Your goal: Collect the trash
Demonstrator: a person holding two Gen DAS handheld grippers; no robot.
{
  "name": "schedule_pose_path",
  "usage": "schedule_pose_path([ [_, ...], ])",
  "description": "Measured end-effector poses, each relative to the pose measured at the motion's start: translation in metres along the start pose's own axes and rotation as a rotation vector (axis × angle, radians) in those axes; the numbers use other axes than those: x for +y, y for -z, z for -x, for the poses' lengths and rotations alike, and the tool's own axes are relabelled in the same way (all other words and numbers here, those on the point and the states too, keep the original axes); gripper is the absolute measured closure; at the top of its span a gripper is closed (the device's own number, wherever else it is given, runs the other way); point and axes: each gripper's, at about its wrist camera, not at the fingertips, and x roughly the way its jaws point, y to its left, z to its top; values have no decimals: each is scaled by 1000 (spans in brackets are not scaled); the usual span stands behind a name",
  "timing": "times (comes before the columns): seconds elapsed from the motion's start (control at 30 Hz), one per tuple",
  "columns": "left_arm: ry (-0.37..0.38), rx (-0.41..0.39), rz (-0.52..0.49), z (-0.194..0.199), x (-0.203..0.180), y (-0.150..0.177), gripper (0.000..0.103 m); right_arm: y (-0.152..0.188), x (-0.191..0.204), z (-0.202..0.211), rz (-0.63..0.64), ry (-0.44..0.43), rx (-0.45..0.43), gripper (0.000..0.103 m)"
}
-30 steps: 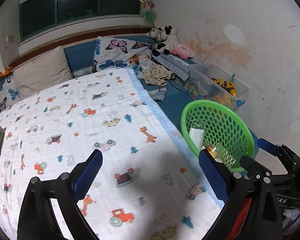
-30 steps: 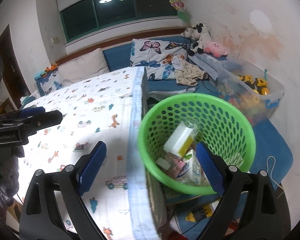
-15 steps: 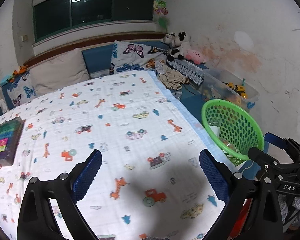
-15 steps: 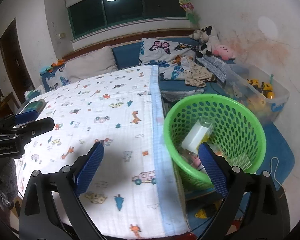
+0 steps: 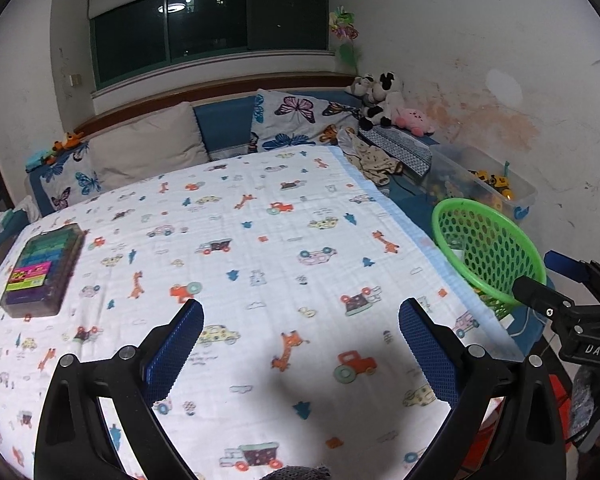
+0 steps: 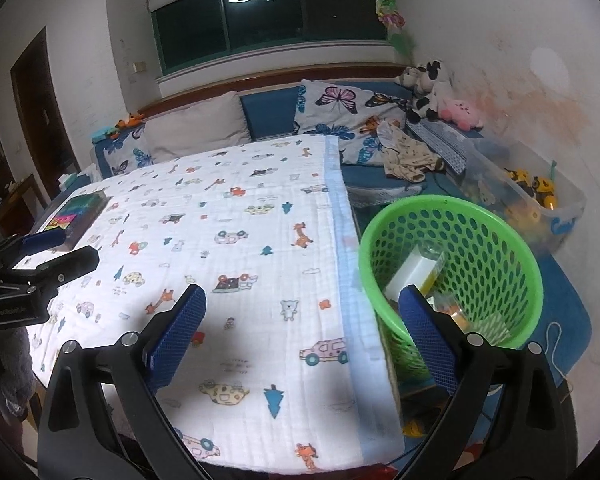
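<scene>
A green perforated basket point(image 6: 496, 236) stands on the blue floor mat right of the table; it holds trash, including a white and yellow box point(image 6: 414, 270) and wrappers. It also shows in the left wrist view point(image 5: 500, 248). My left gripper point(image 5: 300, 344) is open and empty above the near part of the printed cloth point(image 5: 260, 240). My right gripper point(image 6: 302, 332) is open and empty over the cloth's right edge, its right finger in front of the basket. I see no loose trash on the cloth.
A dark box of coloured items point(image 5: 40, 268) lies at the cloth's left edge. Pillows point(image 5: 148, 148), clothes point(image 5: 374, 160) and soft toys point(image 5: 380, 104) sit behind. A clear bin of toys point(image 6: 532, 196) stands by the wall. The other gripper shows at each view's side.
Both grippers have pulled back and up from the basket, so more of the table shows. The dark box has come into both views. Both stay open and empty.
</scene>
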Motion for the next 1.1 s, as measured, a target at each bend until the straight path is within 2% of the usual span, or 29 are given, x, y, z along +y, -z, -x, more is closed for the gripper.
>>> schedule_pose_path([
  [0.67,-67,-26,26,17,14,13,8,0,18,-3,32,-20,3,6],
  [1.1,-104,-10,40,15,18,20,8,1,24,-8,38,-39,13,5],
])
